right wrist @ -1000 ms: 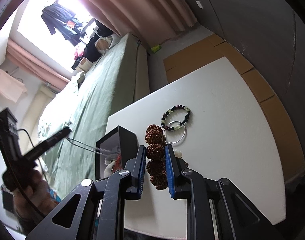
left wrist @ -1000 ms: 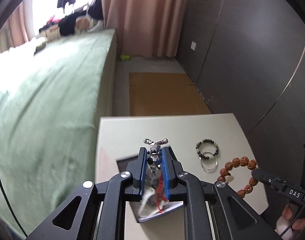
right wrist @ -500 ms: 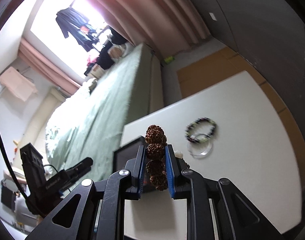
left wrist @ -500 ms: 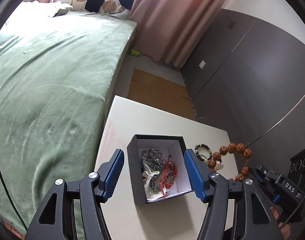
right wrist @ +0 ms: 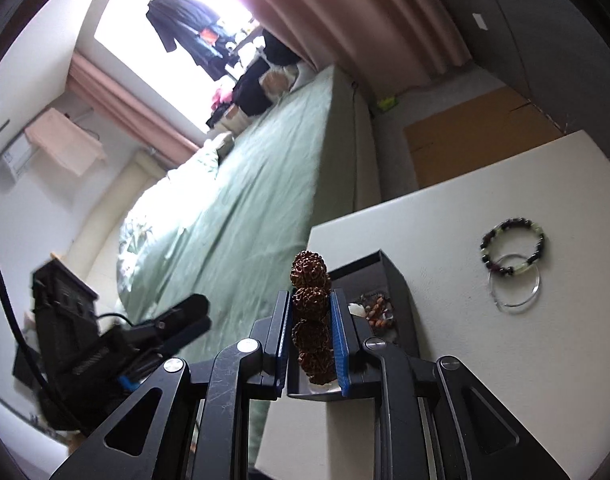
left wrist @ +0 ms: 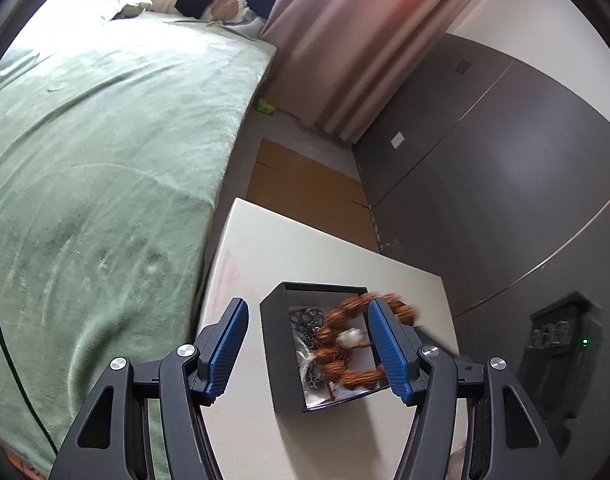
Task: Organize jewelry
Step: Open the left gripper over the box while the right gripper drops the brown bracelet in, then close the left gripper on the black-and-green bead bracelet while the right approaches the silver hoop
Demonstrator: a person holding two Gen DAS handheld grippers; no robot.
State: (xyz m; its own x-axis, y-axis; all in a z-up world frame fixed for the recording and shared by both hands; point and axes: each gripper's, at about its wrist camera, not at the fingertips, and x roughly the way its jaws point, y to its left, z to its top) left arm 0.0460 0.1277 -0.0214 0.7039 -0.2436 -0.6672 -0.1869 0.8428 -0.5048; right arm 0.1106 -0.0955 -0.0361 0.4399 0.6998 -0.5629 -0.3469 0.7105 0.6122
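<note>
A dark grey box [left wrist: 281, 356] with a white inside stands on the white table [left wrist: 265, 256]. It holds a silver chain [left wrist: 305, 320] and red cord. My left gripper [left wrist: 307, 352] is open, one blue finger on each side of the box, touching nothing. My right gripper [right wrist: 311, 312] is shut on a brown bead bracelet [right wrist: 310, 300]. In the left wrist view that bracelet [left wrist: 345, 344] hangs blurred over the open box. The box [right wrist: 393, 280] lies just beyond the right fingertips. A dark bead bracelet [right wrist: 513, 246] and a silver bangle [right wrist: 515, 284] lie on the table to the right.
A green bed [left wrist: 105, 160] runs along the table's left edge. Pink curtains [left wrist: 345, 40] and a dark grey wall [left wrist: 505, 180] stand behind, with brown cardboard [left wrist: 305, 188] on the floor. The left gripper [right wrist: 189, 318] hangs left of the table in the right wrist view.
My left gripper has let go of the silver chain, which now lies in the box, and stands open. My right gripper has carried the brown bead bracelet leftward to above the box.
</note>
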